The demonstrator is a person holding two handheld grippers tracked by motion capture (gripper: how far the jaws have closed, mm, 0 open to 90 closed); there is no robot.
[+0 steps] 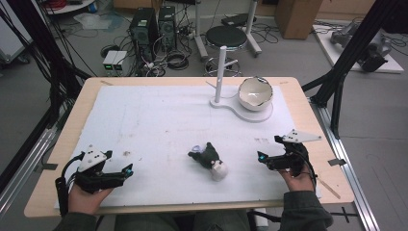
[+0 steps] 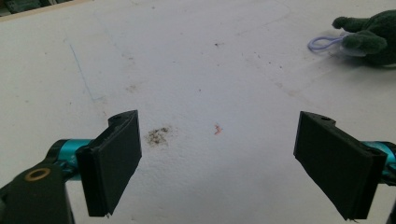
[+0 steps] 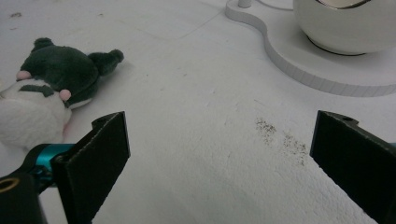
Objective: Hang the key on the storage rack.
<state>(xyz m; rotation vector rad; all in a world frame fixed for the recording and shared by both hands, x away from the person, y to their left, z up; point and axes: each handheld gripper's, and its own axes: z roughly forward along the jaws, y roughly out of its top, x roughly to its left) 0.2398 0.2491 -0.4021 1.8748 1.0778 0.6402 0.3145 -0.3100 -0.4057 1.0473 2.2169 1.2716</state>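
Workshop floor behind: computer towers, coiled cables, a round black stool [image 1: 226,34], cardboard boxes.

Tabletop [image 1: 62,144]: pale wood, covered by a white foam sheet [image 1: 159,120] with faint stains and pen marks.

Item 1, plush toy [image 1: 211,160]: dark green and white, lying on its side near the front middle of the sheet, a lilac loop at its far end. Seen in the right gripper view at upper left [image 3: 51,84]; in the left gripper view at the upper right corner [image 2: 369,37].

Item 2, white stand [image 1: 240,109]: flat base with an upright post [image 1: 220,72], far right of centre, carrying a white bowl [image 1: 255,93].

Item 3, left gripper [image 1: 126,171]: held low at the front left, jaws wide apart, nothing between them, well apart from the toy.

Item 4, right gripper [image 1: 262,158]: front right, jaws wide apart and empty, pointed toward the toy, near but not touching.

Handling note: the step appears to be the approach to the toy. Best taken by the right gripper, coming in low, jaws straddling the soft body across its narrow middle, closing gently; the left held clear.

Markings: no legible brand, label or writing.
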